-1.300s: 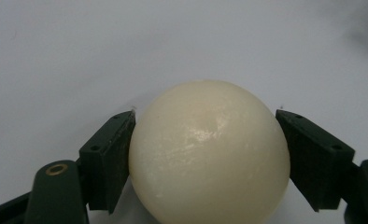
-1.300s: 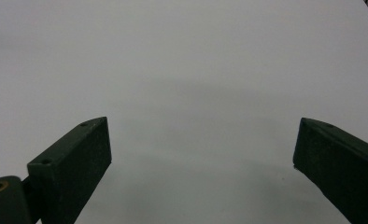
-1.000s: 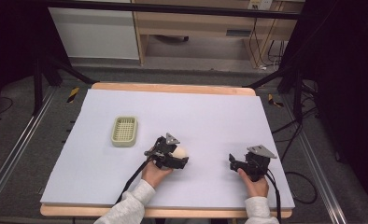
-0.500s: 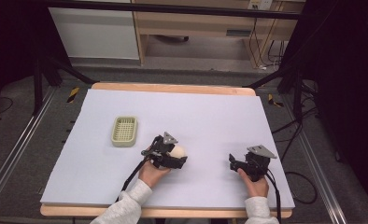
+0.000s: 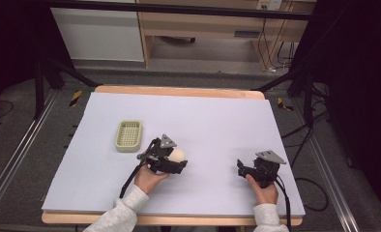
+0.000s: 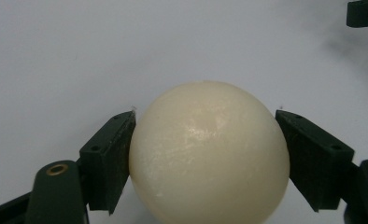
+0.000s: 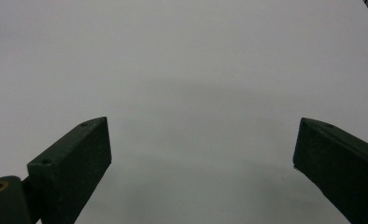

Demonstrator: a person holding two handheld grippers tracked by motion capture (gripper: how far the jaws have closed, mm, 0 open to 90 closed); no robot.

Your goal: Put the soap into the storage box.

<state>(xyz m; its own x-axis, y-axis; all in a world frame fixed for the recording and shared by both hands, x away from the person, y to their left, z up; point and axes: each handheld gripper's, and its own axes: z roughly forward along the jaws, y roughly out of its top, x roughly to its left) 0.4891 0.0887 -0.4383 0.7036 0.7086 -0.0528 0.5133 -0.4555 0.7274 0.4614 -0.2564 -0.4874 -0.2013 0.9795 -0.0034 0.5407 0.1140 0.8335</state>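
My left gripper [image 5: 175,161] was clenched on the cream ball [image 6: 209,154], both jaws against its sides, near the middle of the white table [image 5: 217,121]. A green basket [image 5: 129,135] sat just left and farther off. My right gripper [image 5: 244,169] stood released, well apart to the right.

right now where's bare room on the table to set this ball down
Bare white table stretches between the green slotted plastic basket and the right gripper, and along the far edge. It is crowded only where the left gripper holds the cream round ball.
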